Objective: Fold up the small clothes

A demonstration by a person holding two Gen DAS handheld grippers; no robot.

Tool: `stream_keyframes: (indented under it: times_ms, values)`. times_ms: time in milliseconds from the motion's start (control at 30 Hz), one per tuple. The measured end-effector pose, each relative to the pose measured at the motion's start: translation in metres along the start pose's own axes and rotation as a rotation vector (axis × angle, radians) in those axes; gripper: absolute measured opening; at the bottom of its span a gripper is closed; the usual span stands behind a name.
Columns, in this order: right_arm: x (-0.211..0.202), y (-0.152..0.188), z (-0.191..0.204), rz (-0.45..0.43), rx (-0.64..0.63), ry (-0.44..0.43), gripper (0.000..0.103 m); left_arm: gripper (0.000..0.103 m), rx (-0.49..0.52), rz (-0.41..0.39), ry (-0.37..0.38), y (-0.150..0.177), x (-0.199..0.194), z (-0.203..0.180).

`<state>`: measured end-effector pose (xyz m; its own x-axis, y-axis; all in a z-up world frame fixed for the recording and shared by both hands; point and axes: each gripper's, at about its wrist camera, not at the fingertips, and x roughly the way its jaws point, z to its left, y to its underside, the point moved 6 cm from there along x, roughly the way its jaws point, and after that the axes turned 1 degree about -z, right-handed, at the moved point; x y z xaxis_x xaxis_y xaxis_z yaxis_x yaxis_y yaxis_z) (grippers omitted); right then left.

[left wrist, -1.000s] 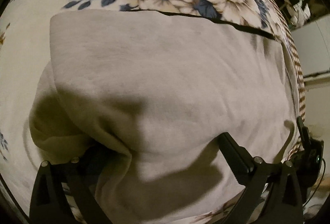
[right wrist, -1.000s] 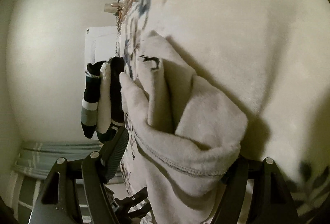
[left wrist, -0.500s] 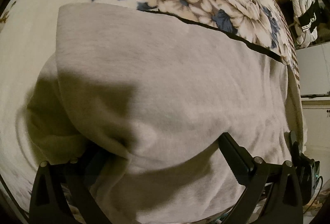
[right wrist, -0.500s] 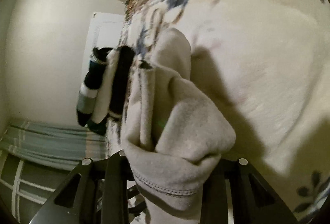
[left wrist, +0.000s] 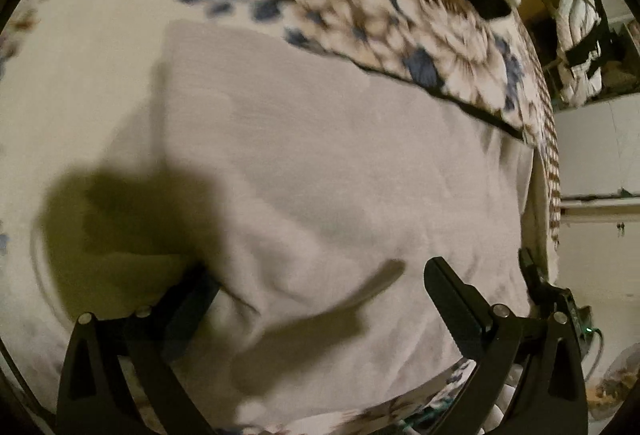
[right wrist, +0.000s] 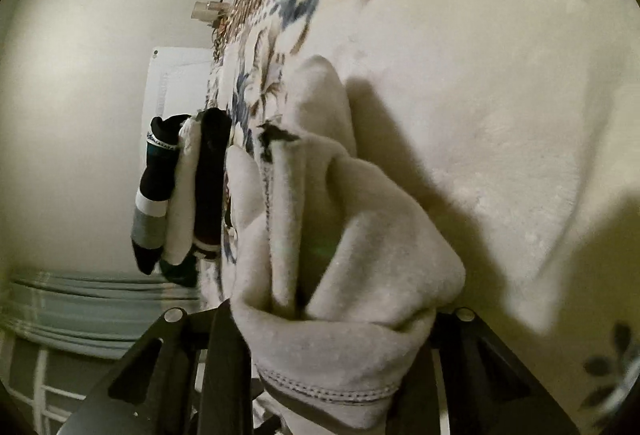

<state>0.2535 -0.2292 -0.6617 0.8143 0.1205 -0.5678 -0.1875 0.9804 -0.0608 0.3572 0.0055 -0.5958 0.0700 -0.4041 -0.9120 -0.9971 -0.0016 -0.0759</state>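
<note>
A light grey fleece garment lies spread on a floral blanket. In the left wrist view my left gripper stands wide open just above the garment's near edge, one finger on each side, holding nothing. In the right wrist view my right gripper is shut on a bunched, stitched hem of the same garment and holds it lifted off the cream blanket.
Dark and white socks hang at the bed's edge to the left. More clothes are piled at the far right beyond the bed. A white wall and a baseboard heater lie beyond the edge.
My left gripper has let go of the garment fold and drawn back a little. My right gripper has closed on the hem and lifted the bunched cloth.
</note>
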Motion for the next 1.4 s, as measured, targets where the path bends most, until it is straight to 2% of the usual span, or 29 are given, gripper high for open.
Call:
stream_keyframes:
  times_ms: [67, 133, 267, 400, 467, 533, 667, 700, 733, 767, 800, 833, 900, 1033, 1133, 1267, 1400]
  values:
    - [-0.006, 0.004, 0.017, -0.018, -0.082, 0.046, 0.026, 0.103, -0.020, -0.040, -0.012, -0.002, -0.017, 0.012]
    - [-0.011, 0.012, 0.042, -0.031, -0.224, 0.107, 0.025, 0.103, -0.058, -0.081, -0.027, -0.003, -0.038, 0.033]
    - [0.002, 0.053, 0.108, -0.001, -0.609, 0.239, 0.025, 0.103, -0.160, -0.149, -0.077, -0.002, -0.079, 0.093]
    - [0.045, 0.139, 0.152, 0.120, -1.127, 0.350, 0.025, 0.103, -0.269, -0.209, -0.159, 0.004, -0.119, 0.162]
    - [0.062, 0.192, 0.155, 0.183, -1.395, 0.375, 0.025, 0.103, -0.305, -0.220, -0.191, 0.008, -0.130, 0.188]
    - [0.066, 0.241, 0.149, 0.221, -1.624, 0.360, 0.025, 0.103, -0.346, -0.235, -0.211, 0.013, -0.139, 0.210]
    - [0.065, 0.301, 0.122, 0.257, -1.941, 0.372, 0.025, 0.103, -0.396, -0.243, -0.209, 0.020, -0.141, 0.230]
    - [0.067, 0.307, 0.117, 0.253, -1.997, 0.391, 0.027, 0.103, -0.403, -0.241, -0.200, 0.020, -0.140, 0.230]
    - [0.067, 0.313, 0.111, 0.253, -2.044, 0.409, 0.034, 0.103, -0.408, -0.239, -0.186, 0.021, -0.138, 0.228]
    - [0.067, 0.315, 0.106, 0.275, -2.071, 0.427, 0.037, 0.103, -0.408, -0.238, -0.169, 0.021, -0.135, 0.226]
    - [0.065, 0.316, 0.104, 0.305, -2.068, 0.425, 0.044, 0.103, -0.402, -0.236, -0.152, 0.019, -0.132, 0.220]
    - [0.060, 0.318, 0.107, 0.350, -2.050, 0.393, 0.057, 0.103, -0.393, -0.233, -0.142, 0.018, -0.131, 0.217]
    - [0.052, 0.322, 0.112, 0.448, -2.017, 0.312, 0.068, 0.103, -0.364, -0.227, -0.109, 0.012, -0.128, 0.201]
    - [0.012, 0.338, 0.106, 0.701, -1.977, 0.135, 0.071, 0.103, -0.275, -0.204, -0.012, 0.000, -0.117, 0.160]
    - [-0.011, 0.335, 0.101, 0.793, -1.908, 0.107, 0.071, 0.103, -0.190, -0.155, 0.060, -0.009, -0.096, 0.121]
    - [-0.025, 0.287, 0.113, 0.830, -1.660, 0.157, 0.071, 0.103, -0.109, -0.096, 0.072, -0.002, -0.066, 0.088]
    - [-0.022, 0.226, 0.129, 0.765, -1.451, 0.246, 0.071, 0.103, -0.070, 0.036, -0.041, 0.040, -0.019, 0.090]
